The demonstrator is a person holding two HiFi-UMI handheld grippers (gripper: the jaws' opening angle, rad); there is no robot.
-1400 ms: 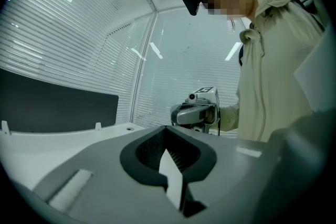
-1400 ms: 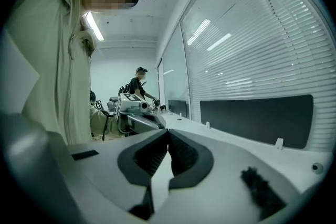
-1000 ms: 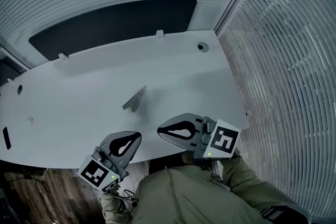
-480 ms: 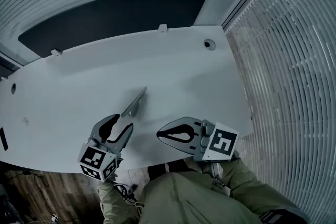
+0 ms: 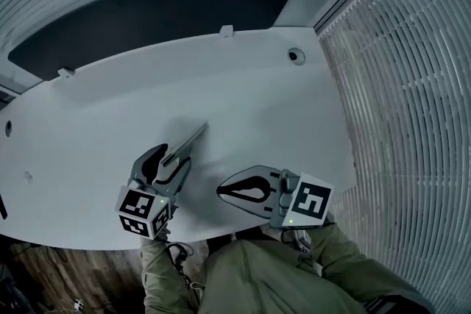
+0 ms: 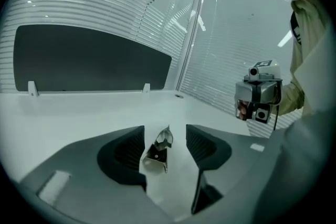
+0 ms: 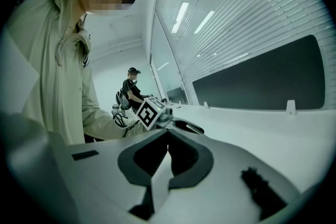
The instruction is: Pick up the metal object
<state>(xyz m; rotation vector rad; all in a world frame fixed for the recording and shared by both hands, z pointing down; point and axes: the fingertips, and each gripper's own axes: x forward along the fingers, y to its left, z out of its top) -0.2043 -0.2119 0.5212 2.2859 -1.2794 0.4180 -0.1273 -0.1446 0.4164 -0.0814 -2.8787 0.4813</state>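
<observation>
A small folded metal object [image 5: 185,145] lies on the white table [image 5: 88,121], a little left of the middle. My left gripper [image 5: 176,156] reaches over the table's near edge, and its jaws are opening. In the left gripper view the metal object [image 6: 159,148] sits between the two dark pads [image 6: 129,152] with a gap on each side, so it is not gripped. My right gripper [image 5: 219,189] hovers at the near edge, to the right of the left one. Its jaws are shut with nothing in them, their tips meeting in the right gripper view [image 7: 168,131].
A long dark panel [image 5: 147,11] stands behind the table's far edge. A round cable hole [image 5: 296,55] sits at the far right corner. Slatted blinds [image 5: 412,84] run along the right side. Another person [image 7: 131,89] stands far off.
The left gripper moved forward from the near edge to the metal object and went from shut to open around it. The right gripper barely moved.
</observation>
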